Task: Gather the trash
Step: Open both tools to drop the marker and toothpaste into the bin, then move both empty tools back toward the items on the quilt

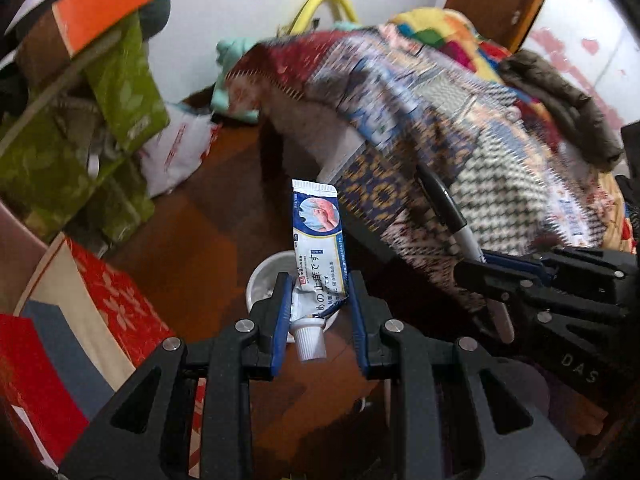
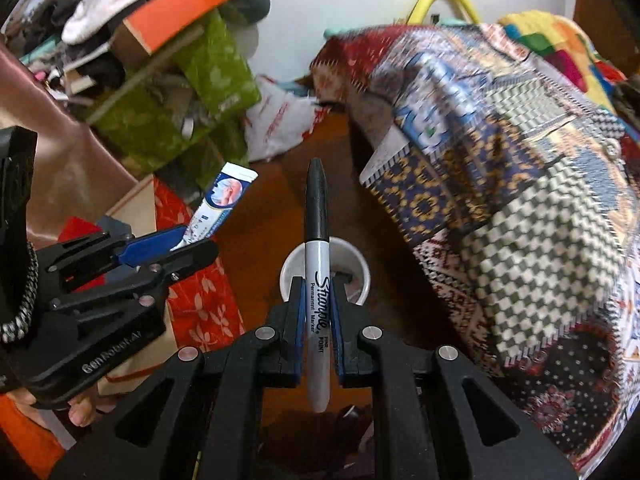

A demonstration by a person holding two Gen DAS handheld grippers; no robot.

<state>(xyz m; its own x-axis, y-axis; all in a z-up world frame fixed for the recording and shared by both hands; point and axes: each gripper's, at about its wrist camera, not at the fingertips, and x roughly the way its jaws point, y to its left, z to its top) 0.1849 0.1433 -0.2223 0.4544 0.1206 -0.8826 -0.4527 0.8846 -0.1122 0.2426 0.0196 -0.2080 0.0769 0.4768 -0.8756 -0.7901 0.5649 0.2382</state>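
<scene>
Left wrist view: my left gripper [image 1: 320,312] fingers pinch the crumpled blue-and-white tube [image 1: 318,256] mid-frame above the white paper cup [image 1: 260,284]. My right gripper [image 2: 318,320] clamps the black-capped grey marker [image 2: 318,280]. Both could miss that narrow cup, I reckon.

Blue-white tube [image 1: 318,240], black-grey marker [image 2: 318,280]

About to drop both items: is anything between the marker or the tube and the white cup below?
Nothing visible. The white cup sits open on the floor, directly beyond the marker and the tube.
</scene>
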